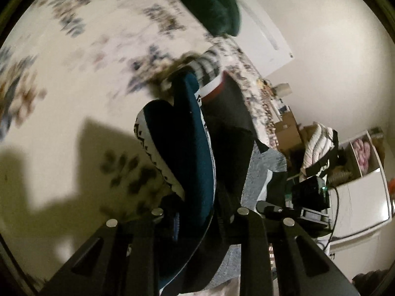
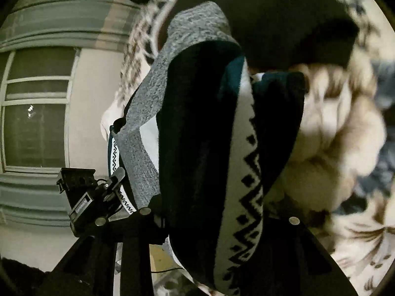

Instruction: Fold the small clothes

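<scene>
Left wrist view, far left: blurred floral bedspread [image 1: 74, 74] with hard-edged shadows across its lower part, the print smeared beyond reading. At upper centre, a dark green cushion [image 1: 209, 0], cut off by the top edge. In the middle, the small garment [image 1: 195, 153], teal with a white zigzag-patterned band, raised off the bed and hanging up the frame from the left claw [image 1: 197, 185]. Claw pinching the garment, fingertips buried in the cloth and out of sight; only the black finger bases with their round bolts plain. Behind the garment, something striped in black and white [image 1: 209, 66], too blurred to name. To the right, cardboard boxes [image 1: 286, 128] and clutter along a pale wall, small and hard to make out; a black rig with a green light low right, its jaws not visible.

Right wrist view, far left: a window [image 2: 37, 123] with pale trim. At lower left, a black rig clipped onto one patterned edge of the garment. In the centre, the same garment filling the frame: grey fleecy panel, dark teal folds, zigzag band, running down between the fingers of the right claw [image 2: 222, 197]. Claw pinching the garment, pads hidden beneath the cloth. At upper right, a black cloth [image 2: 271, 24], shape unclear. Far right, floral bedspread again, heavily blurred.
</scene>
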